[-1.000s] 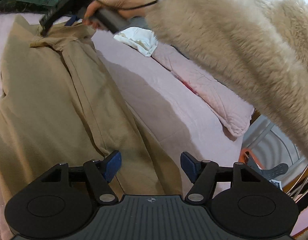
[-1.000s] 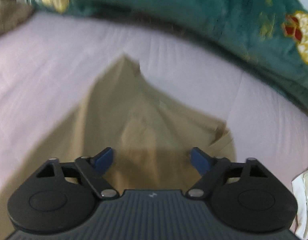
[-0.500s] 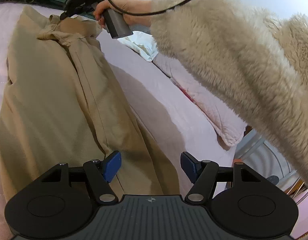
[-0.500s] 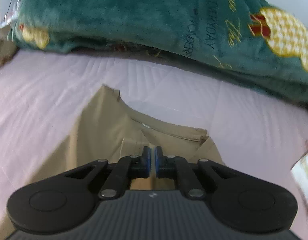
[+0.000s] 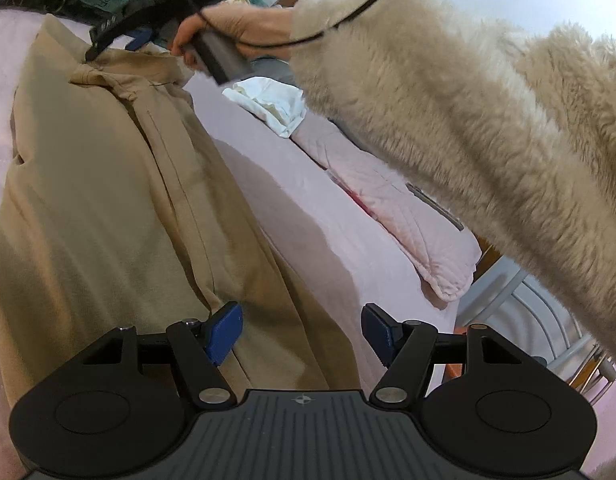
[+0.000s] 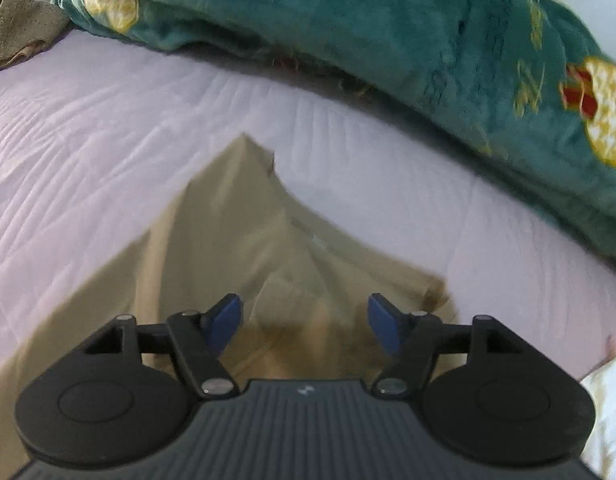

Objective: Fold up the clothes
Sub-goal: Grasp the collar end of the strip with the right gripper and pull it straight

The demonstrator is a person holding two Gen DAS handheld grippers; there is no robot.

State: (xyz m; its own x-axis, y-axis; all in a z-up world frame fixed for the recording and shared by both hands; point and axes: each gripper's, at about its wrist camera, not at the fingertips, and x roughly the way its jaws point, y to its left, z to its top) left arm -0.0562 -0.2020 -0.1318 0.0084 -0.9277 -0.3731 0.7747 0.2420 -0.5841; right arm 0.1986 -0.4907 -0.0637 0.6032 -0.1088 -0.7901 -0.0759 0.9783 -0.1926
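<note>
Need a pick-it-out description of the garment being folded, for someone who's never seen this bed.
Start at the pink quilted bed, with a green plush blanket heaped at its far end. The tan garment lies spread lengthwise along the bed, its top edge bunched below the right tongs. It is the only flat khaki piece; the crumpled cloth beside it is white.

A pink quilted bed sheet [image 6: 108, 128] covers the bed. A green plush blanket [image 6: 388, 28] with yellow and red prints lies bunched along its far edge. A crumpled white cloth [image 5: 272, 100] rests beside a pink pillow [image 5: 408, 220]. A brown towel [image 6: 16, 36] sits in the far corner.
</note>
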